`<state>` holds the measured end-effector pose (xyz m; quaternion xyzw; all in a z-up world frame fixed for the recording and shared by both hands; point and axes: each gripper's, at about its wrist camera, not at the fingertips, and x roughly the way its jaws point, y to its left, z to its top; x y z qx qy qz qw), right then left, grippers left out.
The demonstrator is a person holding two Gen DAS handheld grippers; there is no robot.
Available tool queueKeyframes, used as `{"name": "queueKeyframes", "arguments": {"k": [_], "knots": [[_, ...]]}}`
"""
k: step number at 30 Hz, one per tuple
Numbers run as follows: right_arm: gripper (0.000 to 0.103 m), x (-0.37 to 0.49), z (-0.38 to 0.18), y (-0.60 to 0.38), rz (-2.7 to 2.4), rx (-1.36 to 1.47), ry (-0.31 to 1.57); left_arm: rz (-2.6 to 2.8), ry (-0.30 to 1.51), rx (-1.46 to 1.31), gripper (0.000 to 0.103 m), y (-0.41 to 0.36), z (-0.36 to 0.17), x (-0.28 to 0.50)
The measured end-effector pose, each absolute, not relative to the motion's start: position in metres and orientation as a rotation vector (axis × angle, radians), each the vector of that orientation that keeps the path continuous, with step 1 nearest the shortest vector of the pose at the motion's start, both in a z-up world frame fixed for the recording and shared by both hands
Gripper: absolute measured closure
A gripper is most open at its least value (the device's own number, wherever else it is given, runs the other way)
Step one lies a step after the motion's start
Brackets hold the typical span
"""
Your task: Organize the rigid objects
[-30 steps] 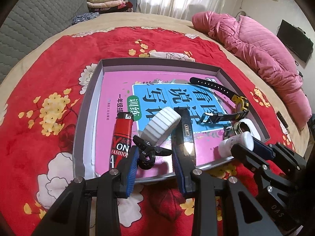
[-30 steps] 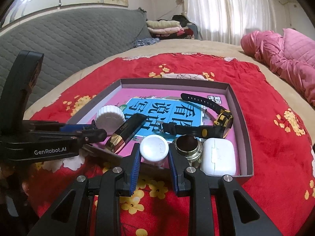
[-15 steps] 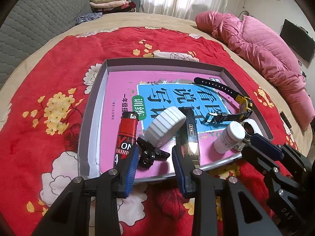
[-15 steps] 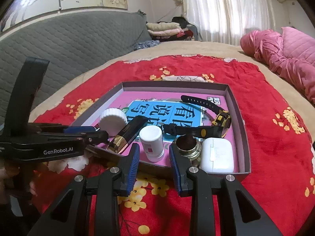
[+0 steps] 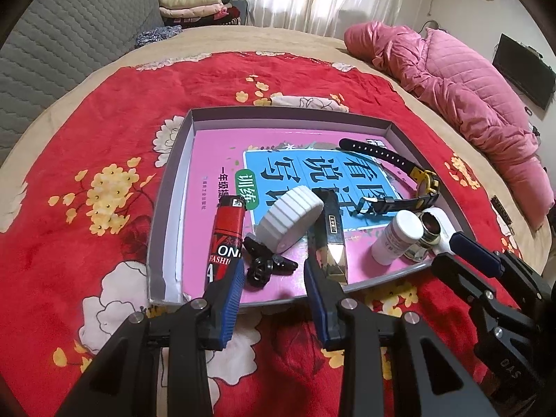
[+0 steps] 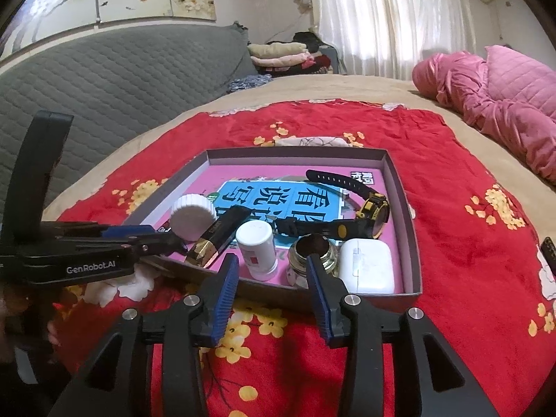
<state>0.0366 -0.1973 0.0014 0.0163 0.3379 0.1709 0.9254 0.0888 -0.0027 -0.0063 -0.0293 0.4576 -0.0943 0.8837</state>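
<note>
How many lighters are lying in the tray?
2: red lighter near the tray's left wall; black-and-gold lighter beside the white ribbed lid. Others may be hidden.

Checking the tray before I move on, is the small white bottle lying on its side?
No, the small white bottle stands upright in the tray, cap up, beside the glass jar.

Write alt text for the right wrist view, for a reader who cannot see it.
The right gripper, jaws just opened and empty, hangs over the near edge of a shallow grey tray on a red floral blanket. Just beyond it stands a small white bottle beside a glass jar, a white earbud case and a black-and-yellow watch. The left gripper reaches in from the left.
</note>
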Motion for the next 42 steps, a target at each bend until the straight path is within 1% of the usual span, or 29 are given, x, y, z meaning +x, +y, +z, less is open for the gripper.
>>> {"name": "queueKeyframes", "arguments": {"k": [2, 7, 11, 17, 21, 27, 42], "knots": [[0.056, 0.036, 0.002, -0.197, 0.341, 0.029, 0.692, -0.201, 0.951, -0.071, 0.068, -0.002, -0.004, 0.086], [0.052, 0.032, 0.005, -0.199, 0.326, 0.031, 0.694, -0.208, 0.942, -0.085, 0.067, -0.001, 0.0, 0.08], [0.046, 0.028, 0.008, -0.197, 0.315, 0.025, 0.692, -0.223, 0.931, -0.112, 0.054, 0.001, 0.004, 0.074], [0.038, 0.022, 0.013, -0.196, 0.288, 0.017, 0.691, -0.223, 0.936, -0.109, 0.051, -0.001, 0.006, 0.065], [0.035, 0.018, 0.019, -0.197, 0.27, 0.01, 0.681, -0.202, 0.928, -0.1, 0.044, 0.0, 0.011, 0.058], [0.03, 0.011, 0.026, -0.198, 0.253, 0.006, 0.681, -0.159, 0.885, -0.073, 0.044, 0.004, 0.023, 0.049], [0.027, -0.018, 0.036, -0.199, 0.198, -0.018, 0.683, -0.087, 0.849, -0.075, 0.044, 0.014, 0.044, 0.027]]}}
